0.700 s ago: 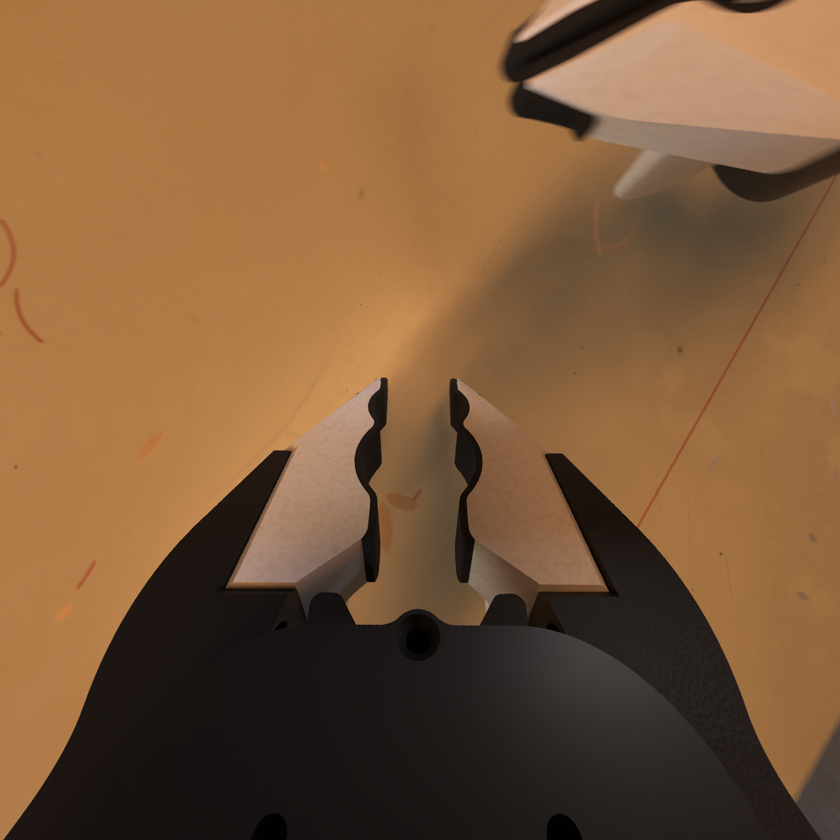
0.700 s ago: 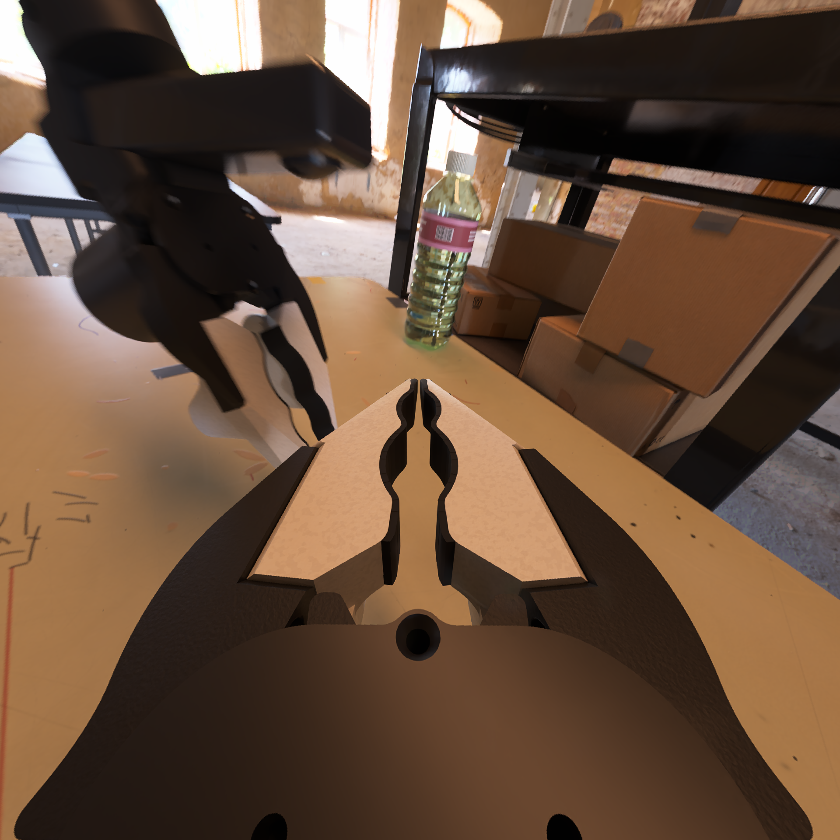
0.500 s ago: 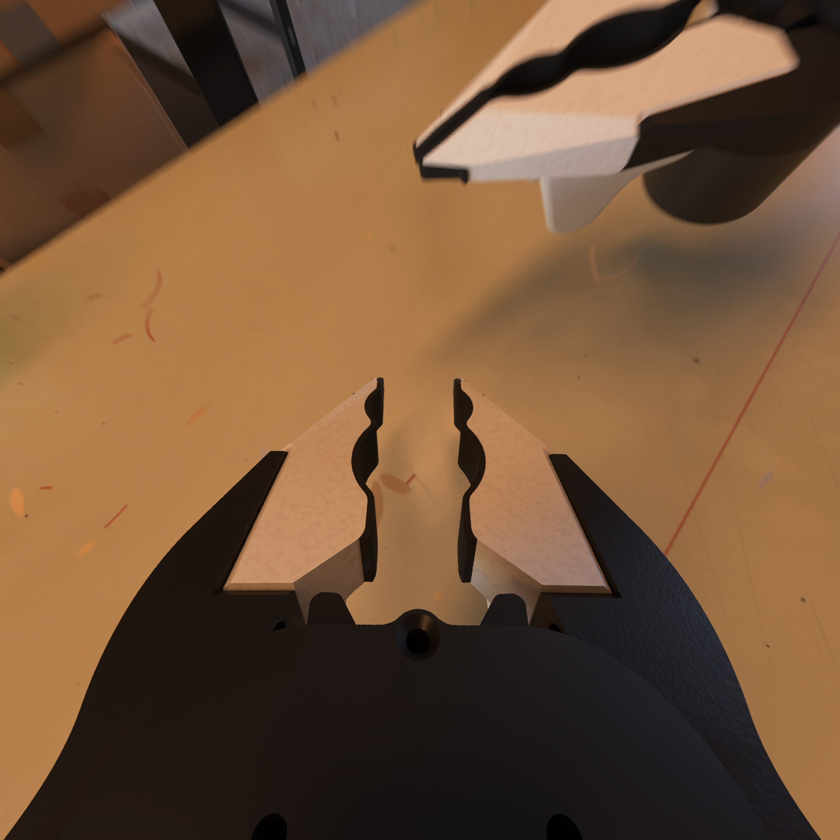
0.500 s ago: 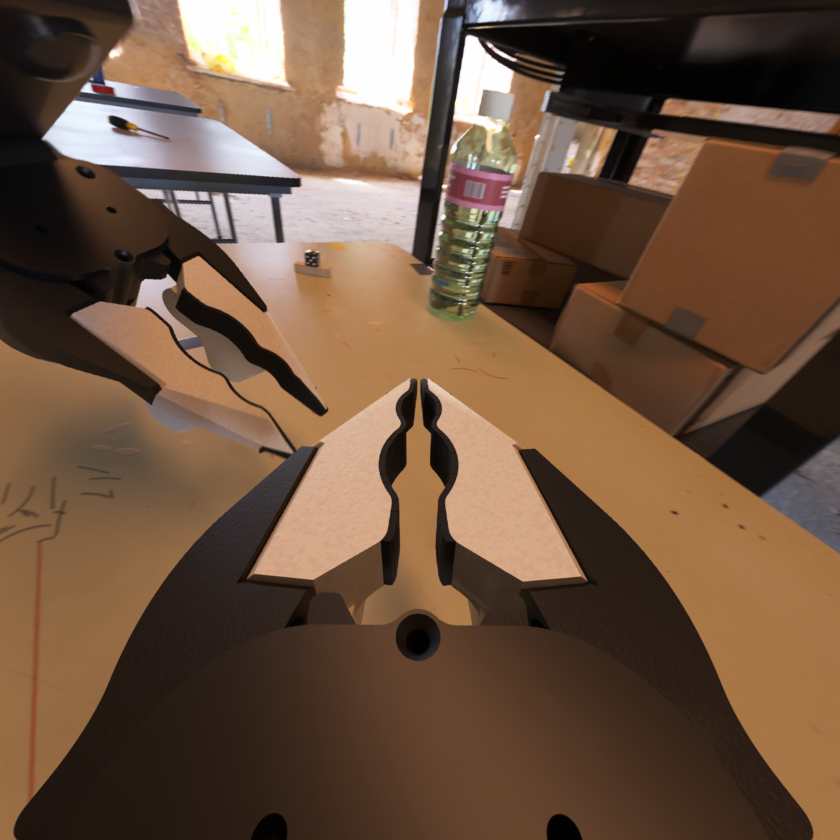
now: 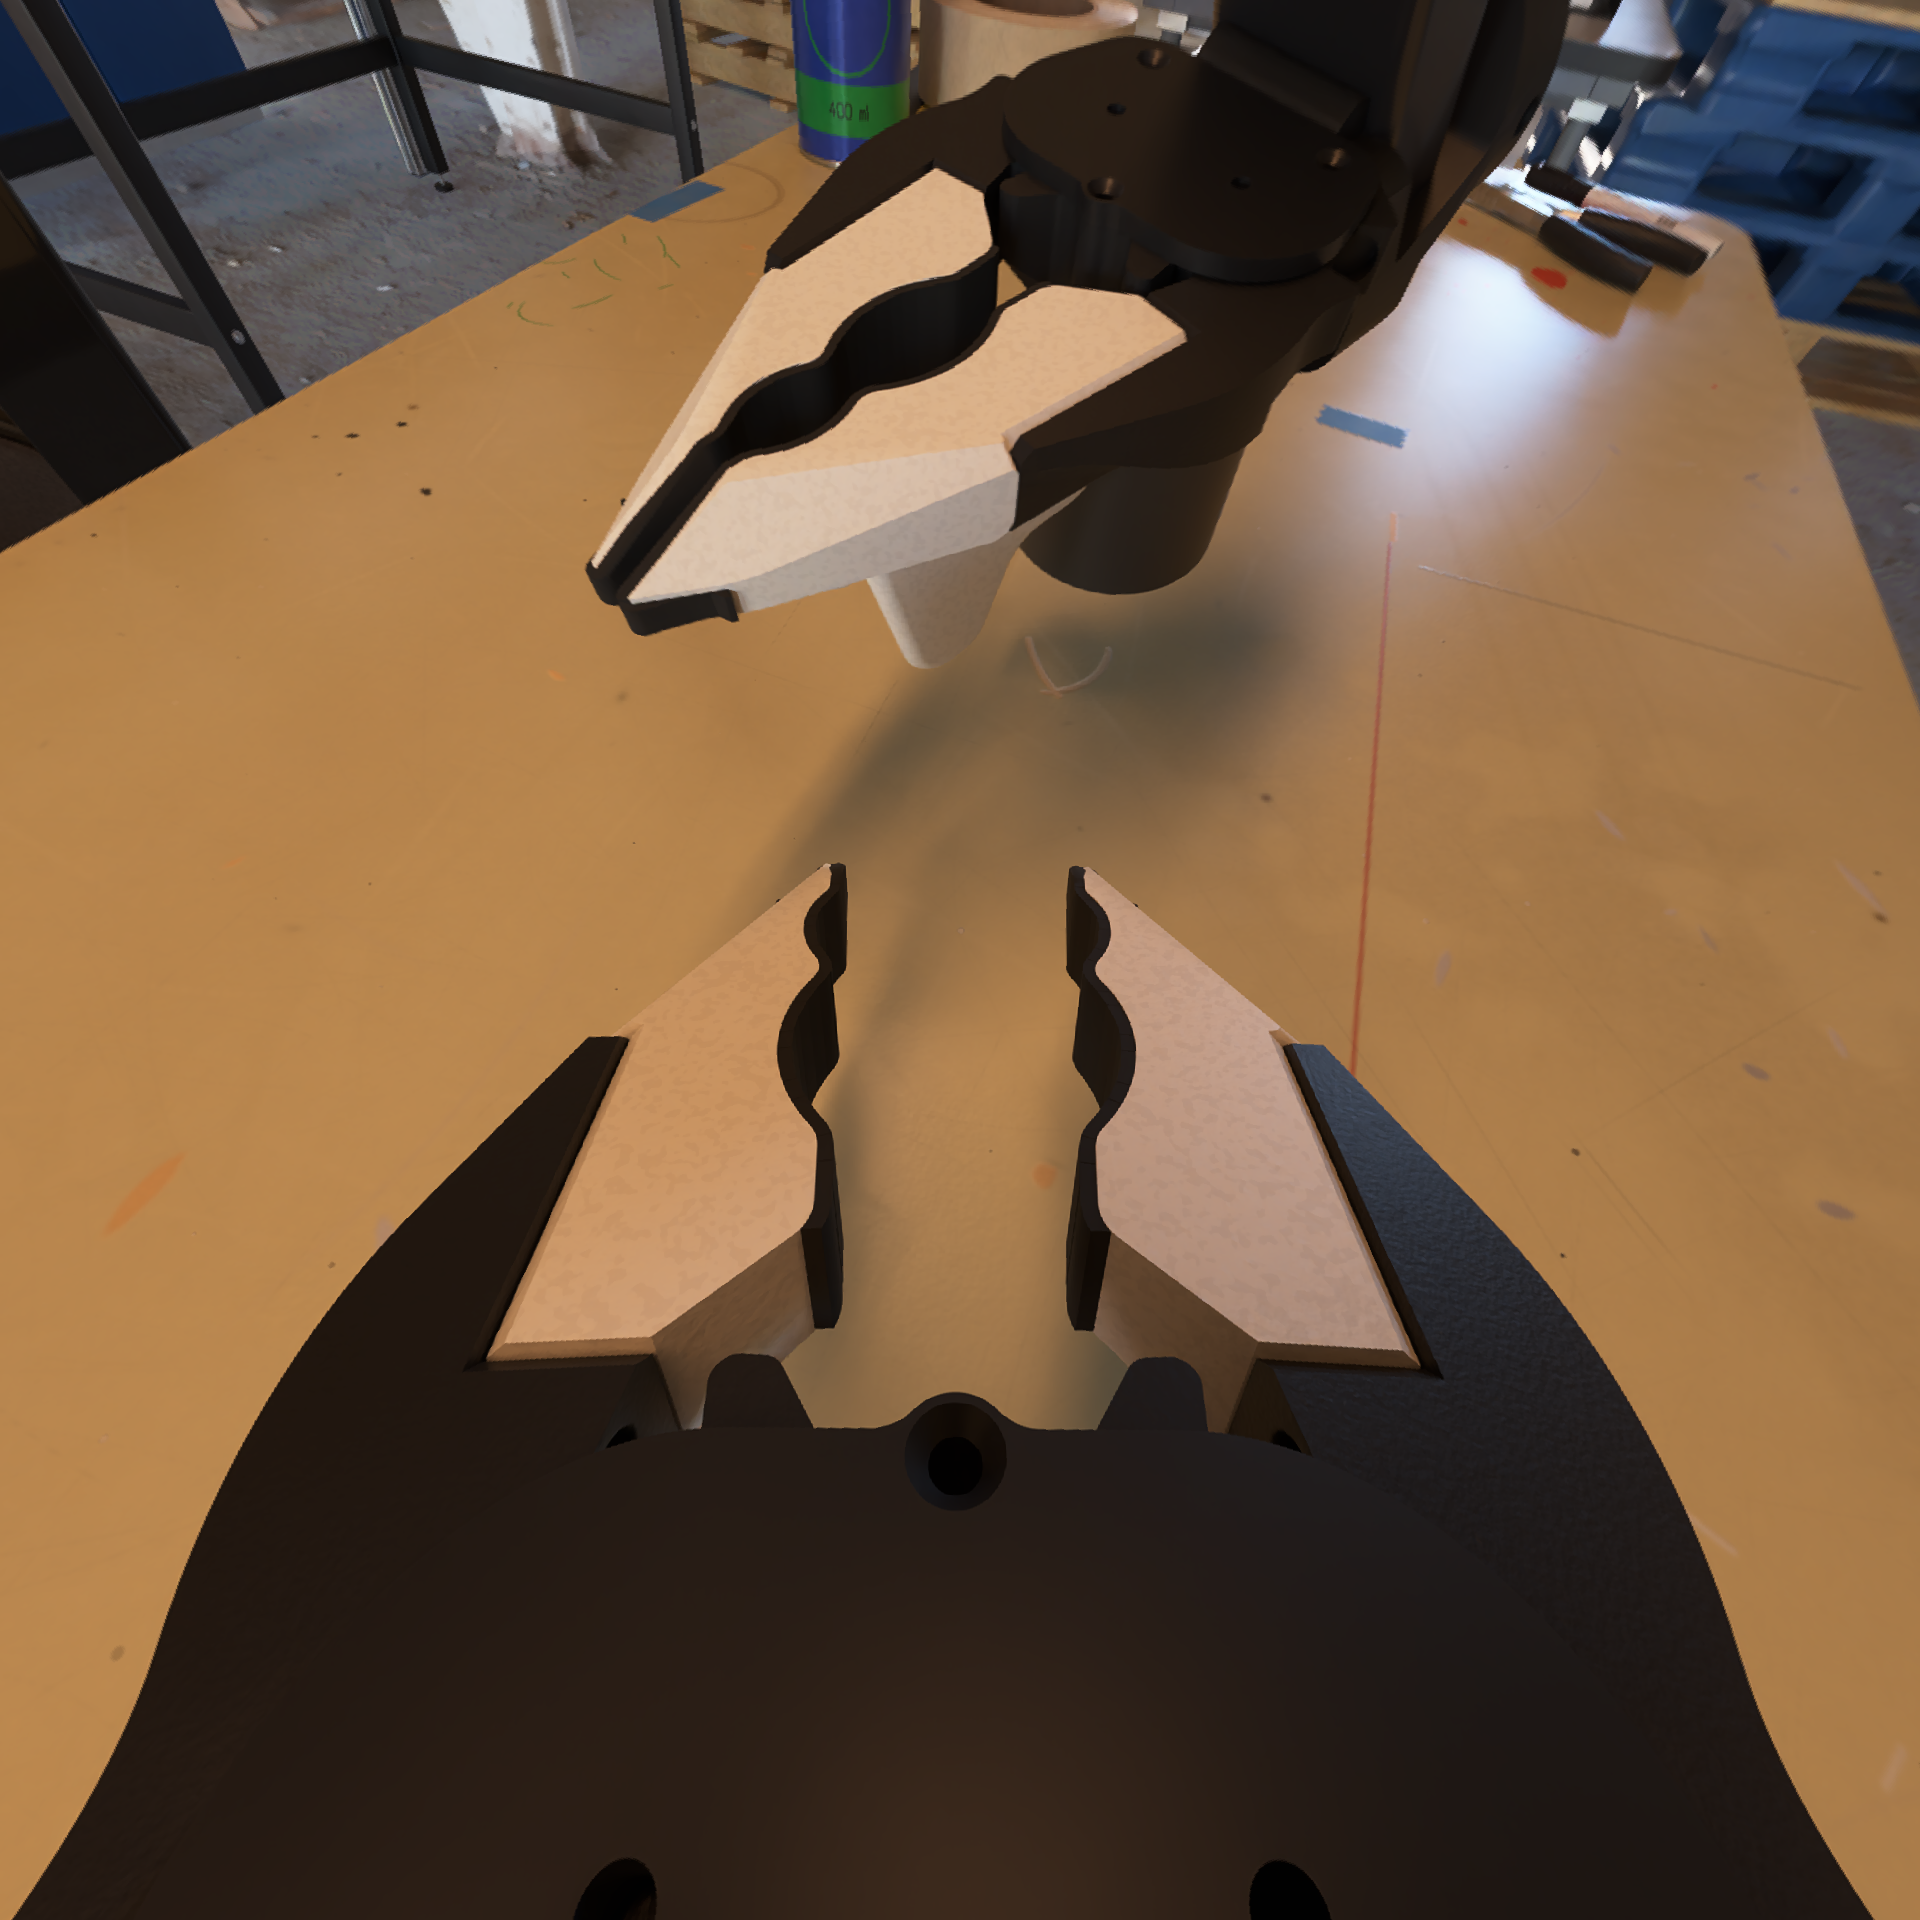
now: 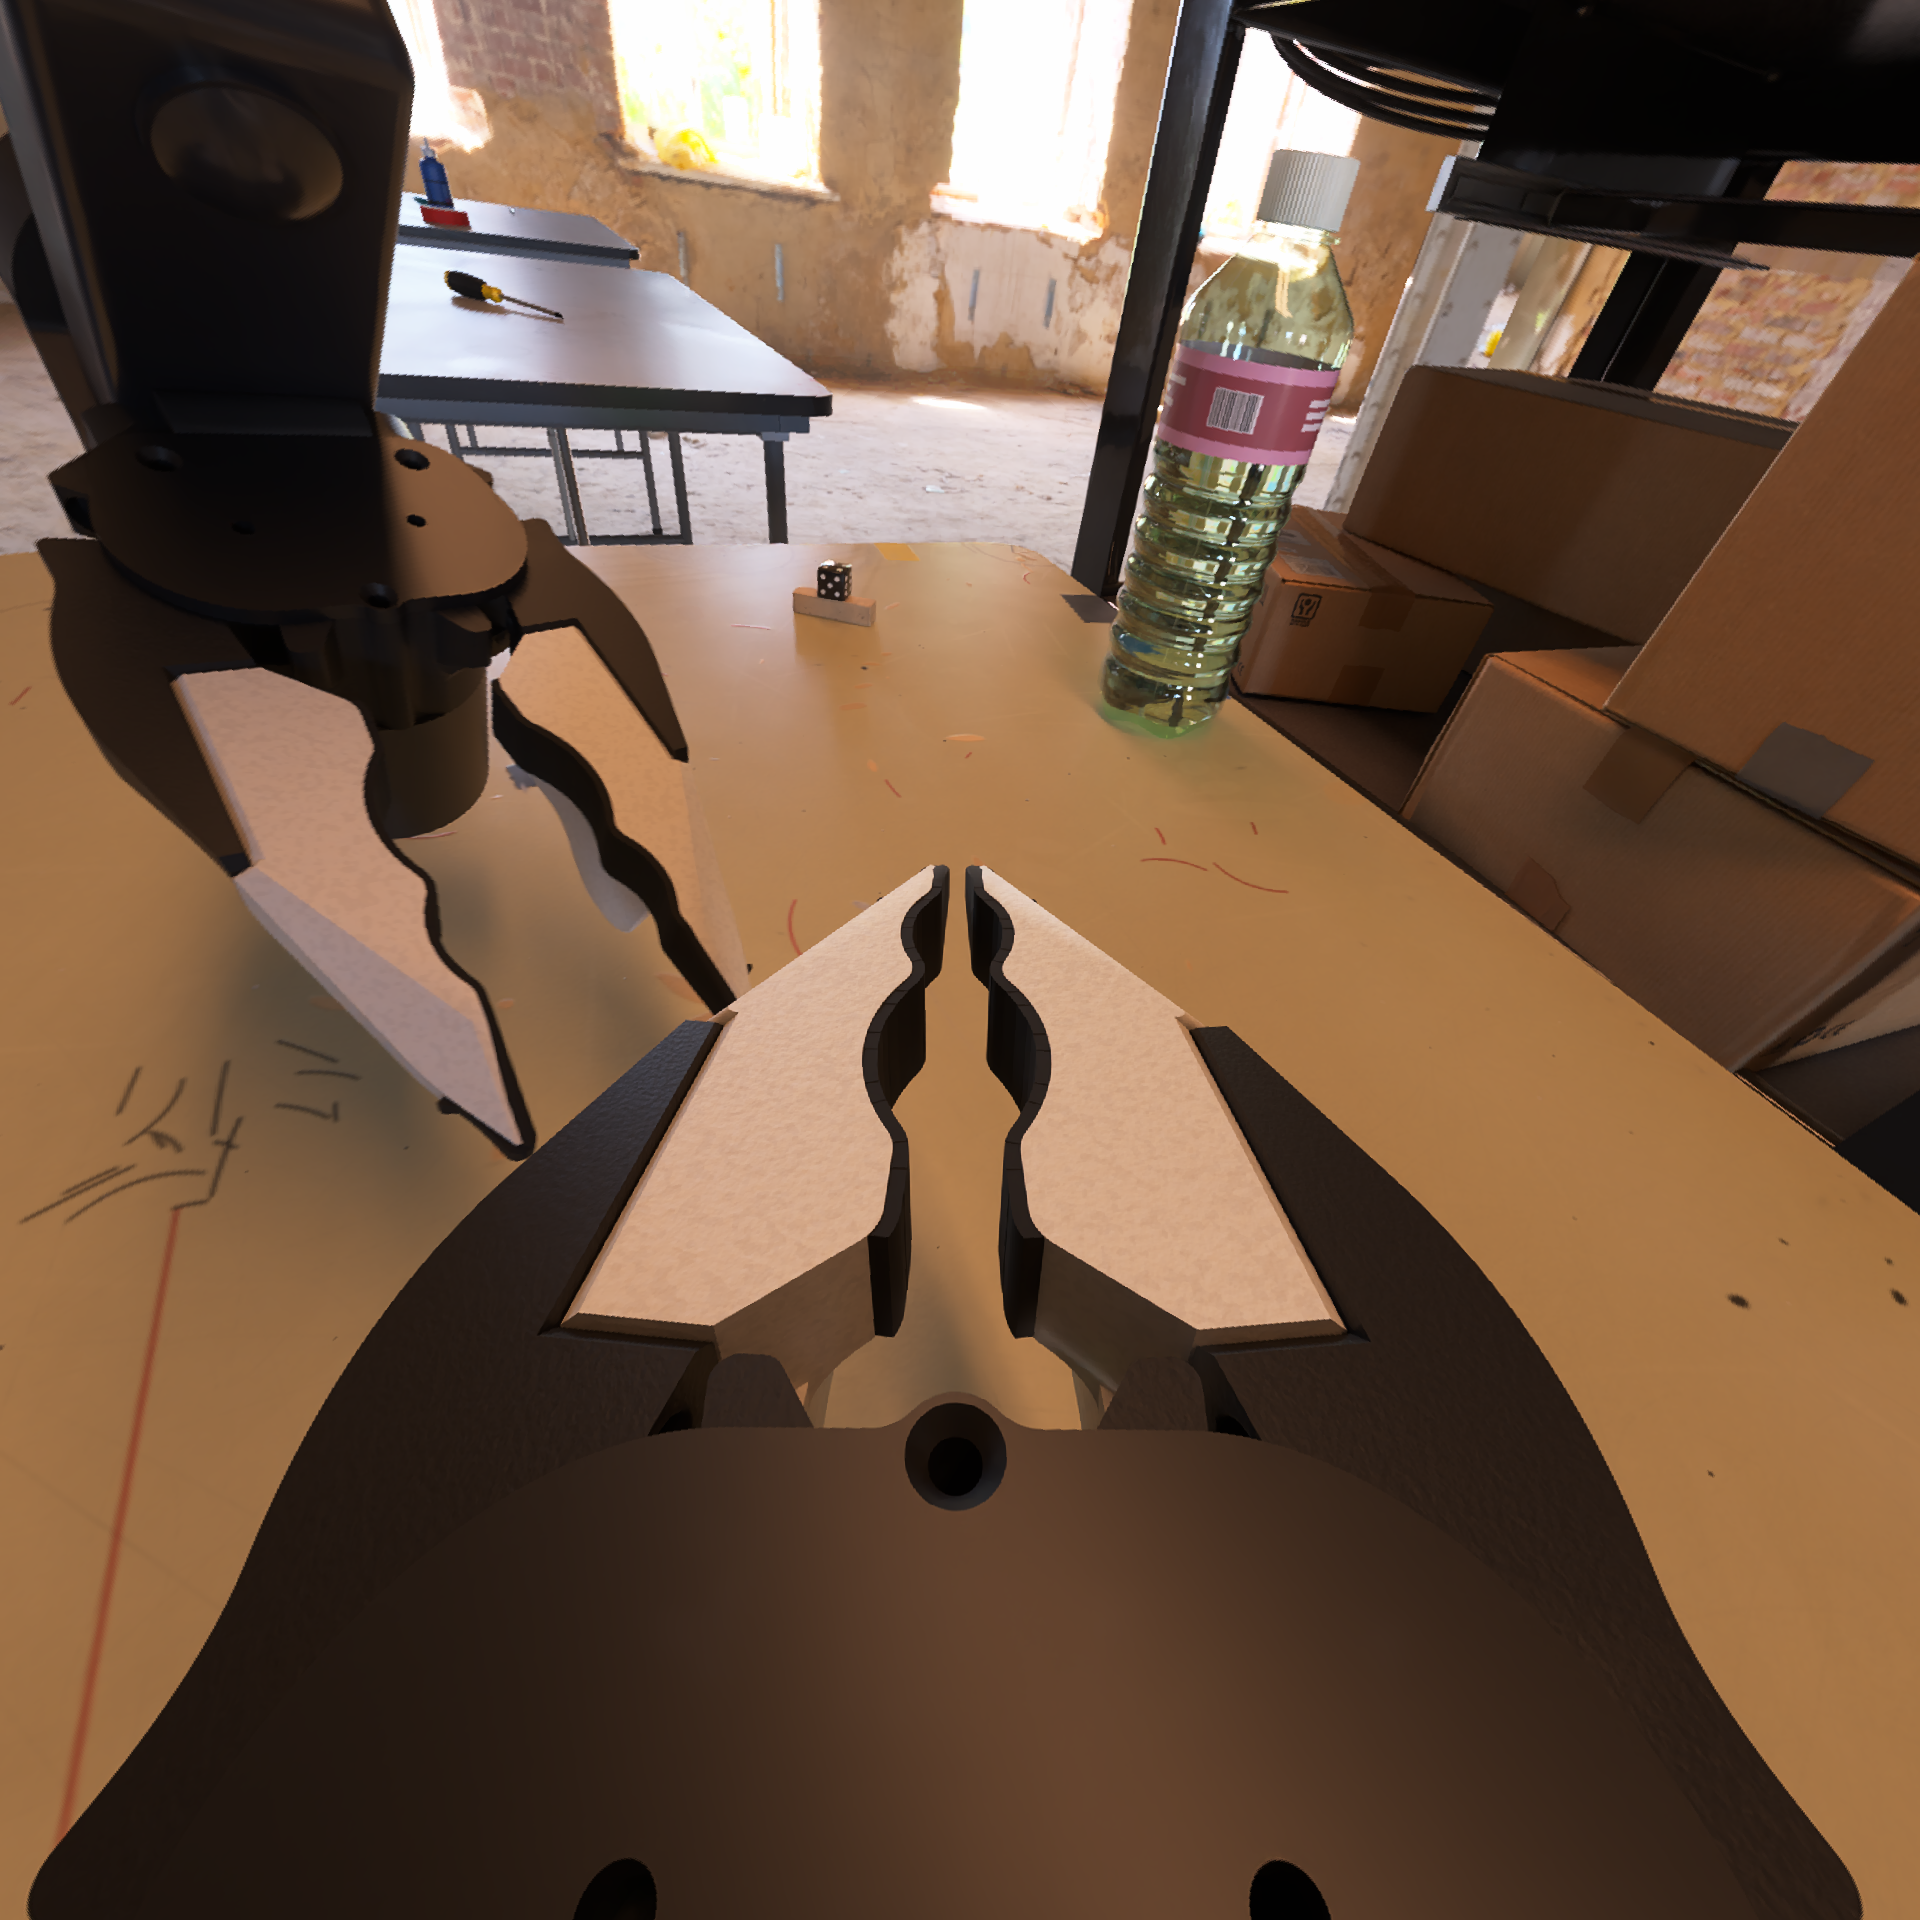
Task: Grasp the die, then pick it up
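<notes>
The die point(image 6: 833, 580) is small and black with white pips. It sits on a small pale wooden block point(image 6: 836, 609) near the far edge of the wooden table point(image 6: 1299, 1039), seen only in the right wrist view. My right gripper point(image 6: 956, 873) is shut and empty, low over the table and far short of the die. My left gripper point(image 5: 956, 875) is open and empty above bare table point(image 5: 312, 831). In the right wrist view the left gripper point(image 6: 618, 1070) hangs at the left, jaws apart. In the left wrist view the right gripper point(image 5: 623, 603) hovers ahead, jaws together.
A clear plastic bottle point(image 6: 1226, 499) with a pink label stands at the table's right edge. Cardboard boxes point(image 6: 1662, 748) are stacked beside it under a black shelf frame. A blue can point(image 5: 847, 73) stands at the far end. A dark table point(image 6: 582, 343) carries a screwdriver.
Both views have tilted up from the tabletop toward the room. The left gripper's jaws have opened wider. The die has come into the right wrist view; the right gripper stays shut.
</notes>
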